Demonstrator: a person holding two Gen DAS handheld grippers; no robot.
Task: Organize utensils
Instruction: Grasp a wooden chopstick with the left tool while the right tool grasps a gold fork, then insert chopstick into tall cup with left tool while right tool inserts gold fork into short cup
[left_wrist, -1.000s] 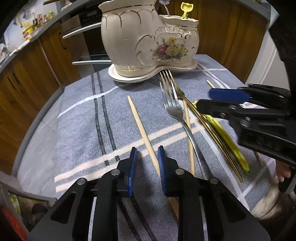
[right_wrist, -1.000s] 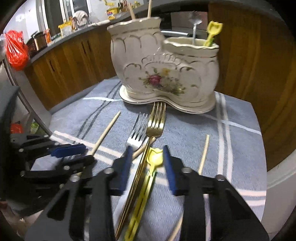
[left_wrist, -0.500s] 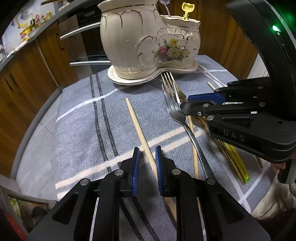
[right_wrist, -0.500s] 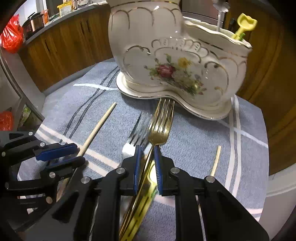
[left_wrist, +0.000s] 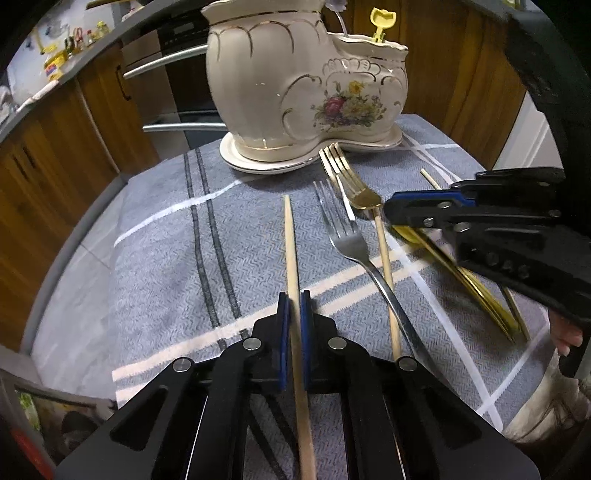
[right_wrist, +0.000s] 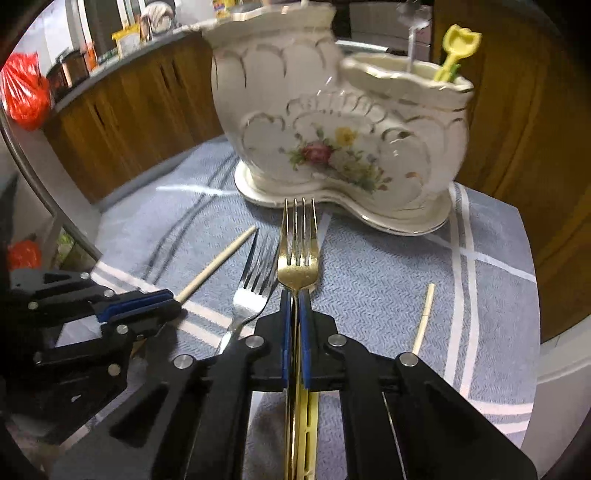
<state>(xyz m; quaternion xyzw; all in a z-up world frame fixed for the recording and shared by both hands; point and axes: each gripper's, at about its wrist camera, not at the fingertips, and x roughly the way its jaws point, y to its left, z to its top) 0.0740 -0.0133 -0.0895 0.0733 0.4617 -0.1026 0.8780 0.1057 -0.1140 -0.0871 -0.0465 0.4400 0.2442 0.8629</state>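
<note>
Mid-task. Left tool (left_wrist: 292, 310) is clamped on a wooden chopstick (left_wrist: 290, 240) at centre of the striped cloth (left_wrist: 155, 258). Right tool (right_wrist: 294, 310) is clamped on the gold fork (right_wrist: 297, 254) by its neck, tines toward the ceramic holder (right_wrist: 332, 122) at far side. Holder already carries a yellow utensil (right_wrist: 458, 48). Silver fork (left_wrist: 351, 236) and two more chopsticks (right_wrist: 423, 314) are left lying on the cloth.

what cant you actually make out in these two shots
- Right wrist view: the gold fork handle and the yellow utensil under it, hidden by the right claw.
- Left wrist view: the chopstick near end, cut off by the bottom edge.
- Both views: the ceramic holder interior, hidden by its walls.
</note>
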